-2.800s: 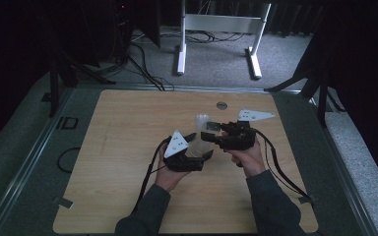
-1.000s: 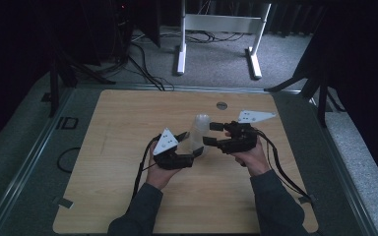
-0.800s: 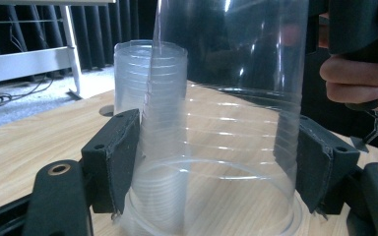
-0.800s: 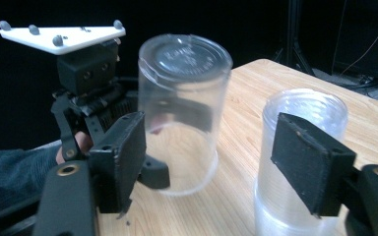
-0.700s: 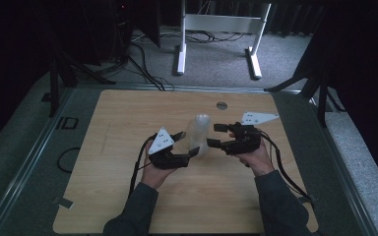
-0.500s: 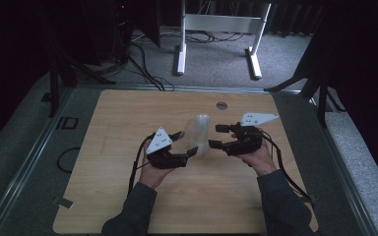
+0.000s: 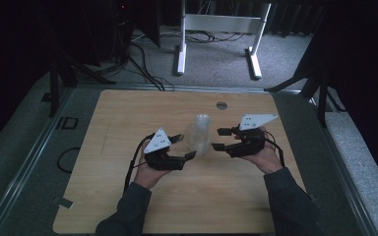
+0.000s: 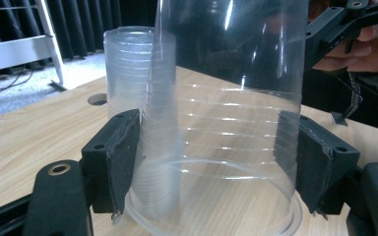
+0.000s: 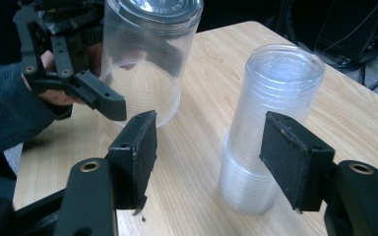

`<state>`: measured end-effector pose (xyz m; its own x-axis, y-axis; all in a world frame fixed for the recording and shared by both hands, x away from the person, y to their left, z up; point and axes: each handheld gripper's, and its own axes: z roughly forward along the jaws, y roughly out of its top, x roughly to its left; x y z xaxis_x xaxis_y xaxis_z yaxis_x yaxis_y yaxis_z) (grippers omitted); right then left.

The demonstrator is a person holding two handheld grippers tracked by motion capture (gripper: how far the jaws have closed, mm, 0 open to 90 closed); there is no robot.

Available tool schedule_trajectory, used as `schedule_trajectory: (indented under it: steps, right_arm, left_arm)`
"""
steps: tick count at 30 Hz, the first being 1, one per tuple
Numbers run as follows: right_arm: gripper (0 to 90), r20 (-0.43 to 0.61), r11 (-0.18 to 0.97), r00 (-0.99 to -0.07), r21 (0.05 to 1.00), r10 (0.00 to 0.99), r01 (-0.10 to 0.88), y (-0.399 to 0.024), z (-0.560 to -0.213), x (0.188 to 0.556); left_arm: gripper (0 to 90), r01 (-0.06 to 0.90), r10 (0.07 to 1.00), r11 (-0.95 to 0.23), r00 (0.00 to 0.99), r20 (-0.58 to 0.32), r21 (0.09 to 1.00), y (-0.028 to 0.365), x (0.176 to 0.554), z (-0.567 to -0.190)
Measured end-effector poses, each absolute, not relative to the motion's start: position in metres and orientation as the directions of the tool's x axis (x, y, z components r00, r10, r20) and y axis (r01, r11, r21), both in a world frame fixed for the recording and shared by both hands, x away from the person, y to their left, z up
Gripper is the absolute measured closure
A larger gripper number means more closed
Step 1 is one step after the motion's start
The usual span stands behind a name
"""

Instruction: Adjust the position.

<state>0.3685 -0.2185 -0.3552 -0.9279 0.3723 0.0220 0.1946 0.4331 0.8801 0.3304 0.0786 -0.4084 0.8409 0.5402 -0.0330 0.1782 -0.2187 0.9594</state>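
Note:
A clear plastic cup, upside down, sits between the pads of my left gripper, which is shut on its lower wall just above the wooden table. In the right gripper view that cup hangs in the left gripper's jaws at the upper left. A stack of clear cups, also upside down, stands on the table between the two hands. My right gripper has just been closing its jaws. Its pads still stand apart, the stack lies just beyond them, and nothing is pressed between them.
A round hole sits in the tabletop near its far edge. A white frame stands on the carpet beyond the table, with cables beside it. Dark floor and a metal rail border the table's left side.
Since the earliest frame my left gripper has drawn a little to the left, away from the cup stack. Over the last second neither hand has visibly shifted.

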Motion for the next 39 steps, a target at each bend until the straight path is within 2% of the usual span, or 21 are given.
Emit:
schedule_trajectory:
  steps: [10, 23, 39]
  right_arm:
    - [42.0, -0.024, 0.502, -0.942, 0.851, 0.334, 0.156, -0.219, -0.352, 0.365]
    - [42.6, -0.055, 0.557, -0.95, 0.82, 0.307, 0.132, -0.22, -0.344, 0.363]
    - [42.9, -0.108, 0.656, -0.959, 0.749, 0.261, 0.094, -0.22, -0.335, 0.36]
  left_arm:
    - [27.2, 0.186, 0.496, -0.278, 0.868, -0.025, 0.942, 0.077, 0.332, -0.406]
    - [27.3, 0.179, 0.464, -0.322, 0.886, -0.01, 0.93, 0.078, 0.336, -0.399]
    - [27.3, 0.165, 0.419, -0.434, 0.907, 0.037, 0.885, 0.071, 0.338, -0.396]
